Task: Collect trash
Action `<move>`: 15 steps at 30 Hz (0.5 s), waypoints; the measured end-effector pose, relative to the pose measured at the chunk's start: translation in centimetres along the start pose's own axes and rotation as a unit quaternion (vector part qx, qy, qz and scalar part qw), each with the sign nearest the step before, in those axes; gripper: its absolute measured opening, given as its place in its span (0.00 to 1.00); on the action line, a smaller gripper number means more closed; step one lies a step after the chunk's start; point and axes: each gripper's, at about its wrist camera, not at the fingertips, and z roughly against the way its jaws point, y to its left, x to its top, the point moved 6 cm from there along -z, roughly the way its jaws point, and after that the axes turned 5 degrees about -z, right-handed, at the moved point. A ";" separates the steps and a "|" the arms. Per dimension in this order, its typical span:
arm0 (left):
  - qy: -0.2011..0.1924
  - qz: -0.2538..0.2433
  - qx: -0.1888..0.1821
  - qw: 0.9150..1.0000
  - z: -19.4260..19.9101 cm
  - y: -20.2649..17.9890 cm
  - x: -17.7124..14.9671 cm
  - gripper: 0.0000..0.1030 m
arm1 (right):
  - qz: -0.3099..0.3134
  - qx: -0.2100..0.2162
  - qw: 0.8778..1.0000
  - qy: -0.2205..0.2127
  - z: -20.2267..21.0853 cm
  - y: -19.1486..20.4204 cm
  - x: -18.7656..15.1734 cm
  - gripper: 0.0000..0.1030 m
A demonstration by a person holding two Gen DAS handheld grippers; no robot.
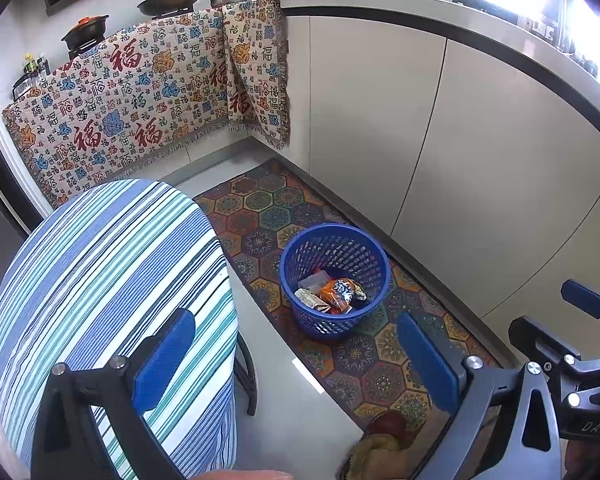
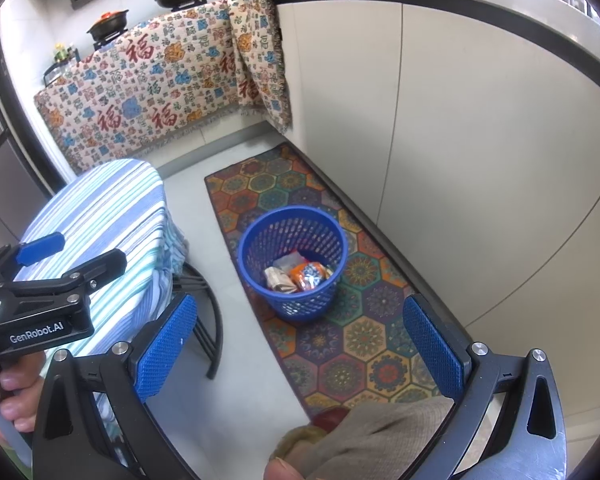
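Note:
A blue mesh basket (image 1: 325, 325) (image 2: 296, 307) stands on the patterned rug. It holds an orange snack wrapper (image 1: 340, 293) (image 2: 309, 273), a clear plastic box (image 1: 314, 280) and crumpled paper wrappers (image 2: 278, 279). My left gripper (image 1: 296, 360) is open and empty, held high over the floor short of the basket. My right gripper (image 2: 300, 344) is open and empty too, at about the same height. In each wrist view the other gripper shows at the side (image 1: 558, 316) (image 2: 70, 256), jaws apart.
A round table under a striped cloth (image 1: 112, 300) (image 2: 112, 216) stands to the left on dark metal legs (image 2: 216, 344). White cabinets (image 1: 480, 140) line the right side. A hexagon-patterned rug (image 1: 260, 208) (image 2: 360, 340) covers the floor. A person's trouser leg (image 2: 380, 436) and slipper (image 1: 384, 428) are below.

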 end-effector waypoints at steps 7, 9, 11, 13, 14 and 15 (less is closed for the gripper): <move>0.000 -0.003 0.002 1.000 -0.1 0.0 -0.2 1.00 | -0.001 -0.001 1.000 0.002 -0.1 0.2 -0.2 1.00; 0.001 -0.004 0.002 1.000 -0.1 -0.1 -0.2 1.00 | -0.002 -0.001 1.000 0.002 -0.1 0.1 -0.3 1.00; 0.001 -0.005 -0.002 1.000 -0.1 -0.1 -0.3 1.00 | -0.003 -0.003 1.000 0.003 -0.2 0.0 -0.3 1.00; -0.001 -0.004 -0.008 1.000 0.0 0.0 -0.4 1.00 | -0.005 -0.003 1.000 0.004 -0.3 0.0 -0.3 1.00; -0.002 -0.004 -0.008 1.000 0.0 0.0 -0.5 1.00 | -0.005 -0.003 1.000 0.004 -0.3 -0.1 -0.3 1.00; -0.002 -0.004 -0.008 1.000 -0.1 -0.1 -0.5 1.00 | -0.005 -0.003 1.000 0.004 -0.3 -0.2 -0.3 1.00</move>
